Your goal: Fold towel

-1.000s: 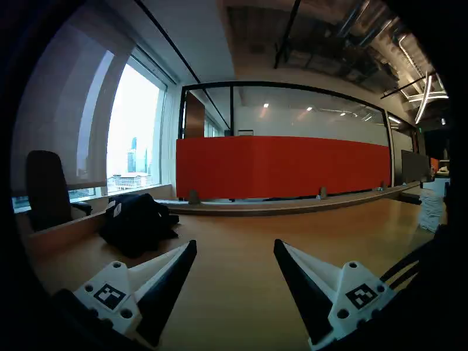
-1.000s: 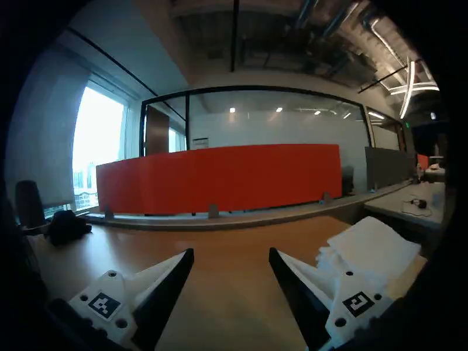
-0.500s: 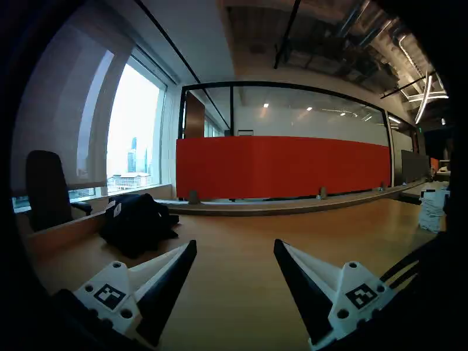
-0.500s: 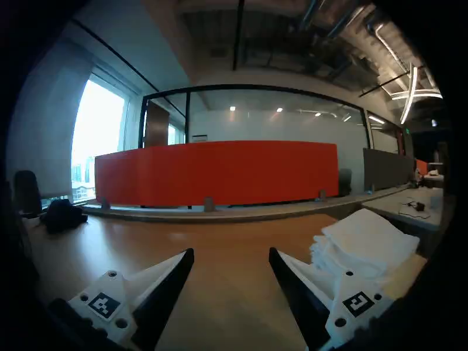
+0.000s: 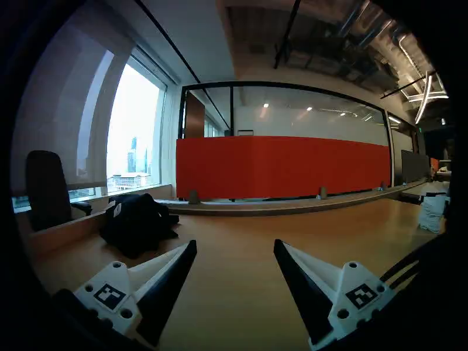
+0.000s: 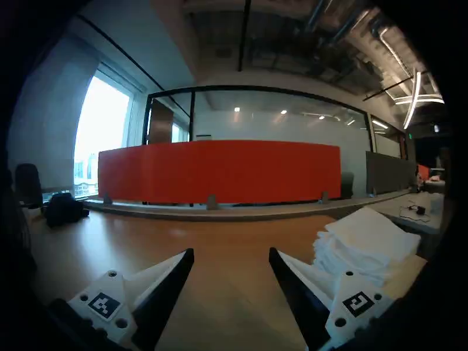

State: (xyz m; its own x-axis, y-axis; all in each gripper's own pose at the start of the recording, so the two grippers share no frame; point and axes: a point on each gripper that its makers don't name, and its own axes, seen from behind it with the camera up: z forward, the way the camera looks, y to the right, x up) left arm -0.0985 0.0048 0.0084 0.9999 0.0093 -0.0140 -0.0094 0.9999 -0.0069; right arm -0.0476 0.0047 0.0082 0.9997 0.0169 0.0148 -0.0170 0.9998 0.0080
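Surface: pale wooden table (image 5: pixel 351 228) runs wide under both your tools, from the near edge to a rail at the far side. In the right gripper view the same table (image 6: pixel 234 231) is bare straight ahead.

Backdrop: a long red partition (image 5: pixel 281 167) stands along the far side of the table, with a glass wall (image 5: pixel 310 111) above it. A bright window (image 5: pixel 131 146) is far left. A dark office chair (image 5: pixel 47 190) stands at the left, beyond the table's edge.

White towel stack (image 6: pixel 365 245): folded and piled on the table at the right of the right gripper view, just beside your right gripper (image 6: pixel 231 251). You cannot tell from here whether they touch. The top towel lies flat and the layers show along the near side. In the left gripper view the towel stack (image 5: pixel 433 212) is small at the far right, well apart from your left gripper (image 5: pixel 234 242).

Slumped black bag (image 5: pixel 136 223): on the table at the left, near the left gripper. In the right gripper view the black bag (image 6: pixel 63 209) sits far left.

Left gripper: released, fingers spread wide, nothing between them, pointing across bare wood. Right gripper: likewise released, with a wide, empty gap.
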